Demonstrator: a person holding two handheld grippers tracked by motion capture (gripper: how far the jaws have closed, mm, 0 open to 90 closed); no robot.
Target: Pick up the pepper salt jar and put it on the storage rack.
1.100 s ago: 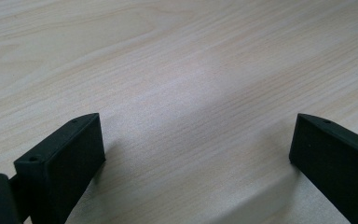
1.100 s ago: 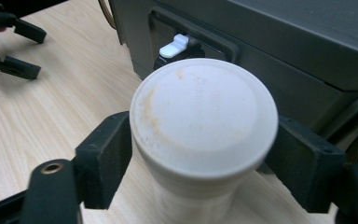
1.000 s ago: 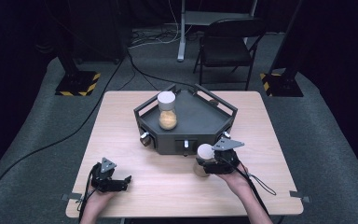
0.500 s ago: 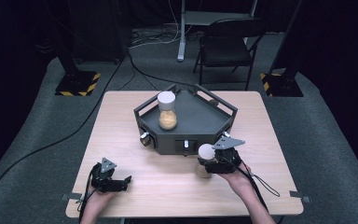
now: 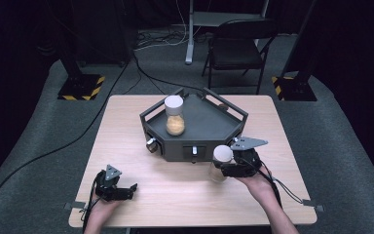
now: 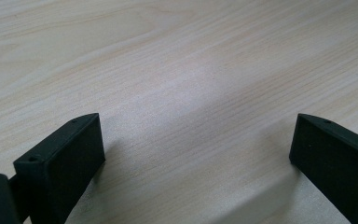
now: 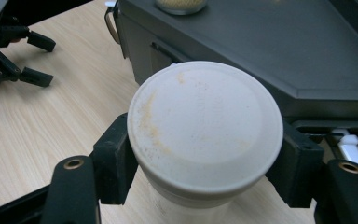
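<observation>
Progress looks roughly halfway: one capped clear jar of tan powder (image 5: 175, 116) stands on the dark angular tray (image 5: 209, 127); right gripper (image 5: 226, 168) pinches an empty white-lidded jar (image 7: 205, 126) just before the tray; left gripper (image 5: 126, 190) spread, idle.

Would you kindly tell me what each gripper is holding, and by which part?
The right gripper clamps a white-lidded clear jar just under its lid, jaws on opposite sides. The left gripper holds nothing.

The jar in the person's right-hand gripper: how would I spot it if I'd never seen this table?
Find the dark grey tray in the middle of the wooden table. Just in front of its right corner, the right gripper clamps a clear jar under its white lid. Unlike the other jar, which stands on the tray holding tan filling, this one looks empty.
</observation>
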